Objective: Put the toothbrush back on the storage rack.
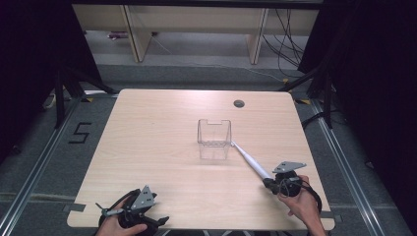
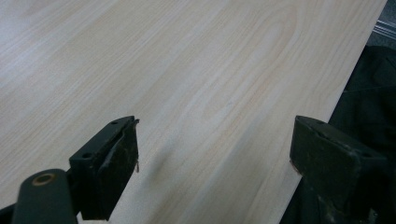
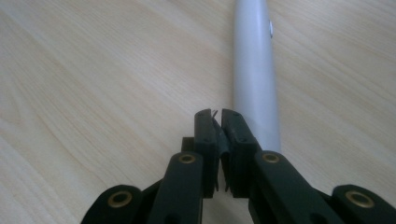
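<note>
A clear plastic box (image 1: 214, 139) stands upright at the middle of the light wooden table (image 1: 147, 157). A long white tapered rod (image 1: 251, 161) lies flat, its thin tip at the box's front right corner. My right gripper (image 1: 269, 184) sits at the rod's thick end. In the right gripper view its jaws (image 3: 218, 116) are shut with nothing between them, and the rod (image 3: 254, 70) runs alongside the right jaw. My left gripper (image 1: 158, 220) rests at the table's front left edge. It is open (image 2: 215, 140) over bare wood.
A round cable hole (image 1: 239, 103) is set in the table's far side. The table's front edge (image 2: 322, 135) runs just beside my left gripper's right jaw. Wooden furniture legs (image 1: 137, 34) and cables (image 1: 287, 34) are on the floor beyond.
</note>
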{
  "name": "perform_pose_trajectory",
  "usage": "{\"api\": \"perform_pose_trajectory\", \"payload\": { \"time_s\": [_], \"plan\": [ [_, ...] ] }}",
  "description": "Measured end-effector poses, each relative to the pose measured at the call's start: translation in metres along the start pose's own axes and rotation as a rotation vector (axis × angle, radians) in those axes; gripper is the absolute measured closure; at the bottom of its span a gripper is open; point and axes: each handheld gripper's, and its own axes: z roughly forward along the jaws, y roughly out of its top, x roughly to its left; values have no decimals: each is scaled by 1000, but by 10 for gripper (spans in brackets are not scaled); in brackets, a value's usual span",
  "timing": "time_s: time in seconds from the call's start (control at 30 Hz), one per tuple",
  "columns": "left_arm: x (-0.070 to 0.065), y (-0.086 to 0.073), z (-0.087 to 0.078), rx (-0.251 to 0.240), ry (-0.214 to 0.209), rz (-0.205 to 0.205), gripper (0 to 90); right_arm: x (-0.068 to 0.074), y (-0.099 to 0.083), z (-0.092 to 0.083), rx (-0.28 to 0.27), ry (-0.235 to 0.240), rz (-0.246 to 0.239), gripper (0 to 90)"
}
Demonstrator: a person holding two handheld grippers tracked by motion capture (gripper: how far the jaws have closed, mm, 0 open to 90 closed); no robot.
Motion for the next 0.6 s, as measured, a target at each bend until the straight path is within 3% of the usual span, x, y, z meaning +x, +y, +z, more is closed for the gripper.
{"api": "perform_pose_trajectory", "payload": {
  "time_s": [0.13,0.17,0.2,0.23,0.27,0.3,0.37,0.43,0.47,0.5,0.6],
  "plan": [
    [-1,0,1,-9,7,-3,148,-9,-2,-3,-7,-24,12,851],
    [-1,0,1,-8,8,-3,148,-9,-2,-5,19,-18,50,851],
    [-1,0,1,-8,8,-3,148,-9,-2,-5,19,-18,50,851],
    [-1,0,1,-8,8,-3,148,-13,-2,-5,14,-28,16,850],
    [-1,0,1,-9,8,-4,148,-15,-4,-4,-11,-33,56,850],
    [-1,0,1,-8,8,-3,148,-18,-3,-7,14,-38,50,850],
    [-1,0,1,-6,7,-1,148,-22,-5,-7,6,-48,66,849],
    [-1,0,1,-6,7,-1,148,-26,-6,-7,5,-55,42,848],
    [-1,0,1,-6,6,0,148,-28,-5,-9,20,-56,61,849],
    [-1,0,1,-6,6,0,148,-34,-7,-7,-14,-71,36,848],
    [-1,0,1,-5,6,2,148,-36,-7,-10,8,-67,56,847]
  ]
}}
